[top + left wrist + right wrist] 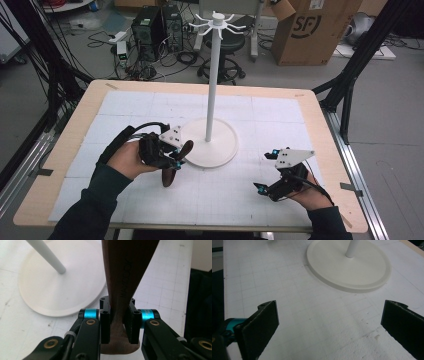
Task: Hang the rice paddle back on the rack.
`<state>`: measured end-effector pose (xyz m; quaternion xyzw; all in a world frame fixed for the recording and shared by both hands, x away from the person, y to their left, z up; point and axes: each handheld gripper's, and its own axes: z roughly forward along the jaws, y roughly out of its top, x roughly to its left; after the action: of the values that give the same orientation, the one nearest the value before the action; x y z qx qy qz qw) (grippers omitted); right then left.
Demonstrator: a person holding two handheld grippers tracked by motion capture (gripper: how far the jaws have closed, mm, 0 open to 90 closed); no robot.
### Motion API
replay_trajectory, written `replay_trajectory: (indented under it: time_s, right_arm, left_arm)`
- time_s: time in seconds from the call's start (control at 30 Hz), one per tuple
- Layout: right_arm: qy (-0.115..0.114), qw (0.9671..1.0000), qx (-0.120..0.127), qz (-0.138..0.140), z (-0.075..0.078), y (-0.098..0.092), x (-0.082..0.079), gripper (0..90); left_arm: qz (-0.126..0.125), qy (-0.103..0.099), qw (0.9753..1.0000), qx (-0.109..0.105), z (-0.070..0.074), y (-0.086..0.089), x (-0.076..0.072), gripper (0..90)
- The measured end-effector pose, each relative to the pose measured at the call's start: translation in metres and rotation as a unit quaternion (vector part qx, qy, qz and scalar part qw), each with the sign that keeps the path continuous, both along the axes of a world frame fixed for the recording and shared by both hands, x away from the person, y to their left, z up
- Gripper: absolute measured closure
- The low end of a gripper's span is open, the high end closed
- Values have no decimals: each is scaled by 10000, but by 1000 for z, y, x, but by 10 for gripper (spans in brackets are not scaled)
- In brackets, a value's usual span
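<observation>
Left gripper: fingers clamp a dark wooden utensil beside the white stand.
Right gripper: fingers spread wide above the tabletop.

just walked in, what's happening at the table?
A person works two handheld claws over a white gridded mat. The left claw is shut on the narrow handle end of a dark wooden utensil, held beside the round base of a white hook stand. The right claw is open with nothing between its jaws, over bare mat nearer the person. Nothing hangs on the stand's hooks.
</observation>
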<state>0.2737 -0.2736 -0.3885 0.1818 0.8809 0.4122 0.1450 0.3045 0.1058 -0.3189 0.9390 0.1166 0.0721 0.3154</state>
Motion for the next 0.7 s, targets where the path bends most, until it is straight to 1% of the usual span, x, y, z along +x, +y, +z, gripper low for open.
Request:
replay_trajectory:
  time_s: [0.1,0.13,0.2,0.23,0.27,0.33,0.37,0.43,0.47,0.5,0.53,0.57,0.63,0.67,0.7]
  right_arm:
    - [6,10000,4,13,0,0,0,6]
    - [-4,10000,-5,3,0,0,0,6]
    - [-3,10000,1,2,0,0,0,6]
    - [-4,10000,-1,-1,0,0,0,6]
    - [-1,10000,2,-3,0,0,0,6]
    - [6,10000,0,0,-1,1,0,6]
    - [5,10000,-10,10,-1,1,0,6]
    - [18,10000,-16,5,-1,1,0,6]
    - [16,10000,-13,4,-1,2,0,6]
    - [17,10000,-13,1,-1,2,0,6]
    - [16,10000,-14,6,-1,2,0,6]
    - [15,10000,-11,3,-1,2,0,6]
    - [19,10000,-13,-8,-1,2,0,6]
    - [28,10000,-16,16,-1,2,0,6]
    - [31,10000,-19,16,-1,2,0,6]
  left_arm:
    - [121,-48,9995,-288,7,8,1,776]
    - [168,-57,9990,-405,9,11,1,776]
    - [221,-72,9982,-557,15,17,3,776]
    - [303,-71,9972,-682,17,20,3,776]
    - [358,-83,9965,-754,19,22,3,776]
    - [443,-69,9953,-853,23,27,6,776]
    - [506,-102,9945,-913,26,29,6,776]
    - [544,-146,9923,-1100,31,33,8,776]
    - [576,-188,9903,-1250,34,35,8,776]
    - [563,-161,9895,-1320,37,37,10,776]
    - [593,-206,9883,-1391,39,37,9,777]
    - [575,-230,9881,-1410,41,38,10,776]
    - [621,-309,9869,-1457,45,38,11,777]
    - [609,-267,9866,-1490,47,38,12,777]
    - [615,-267,9858,-1539,49,37,13,777]
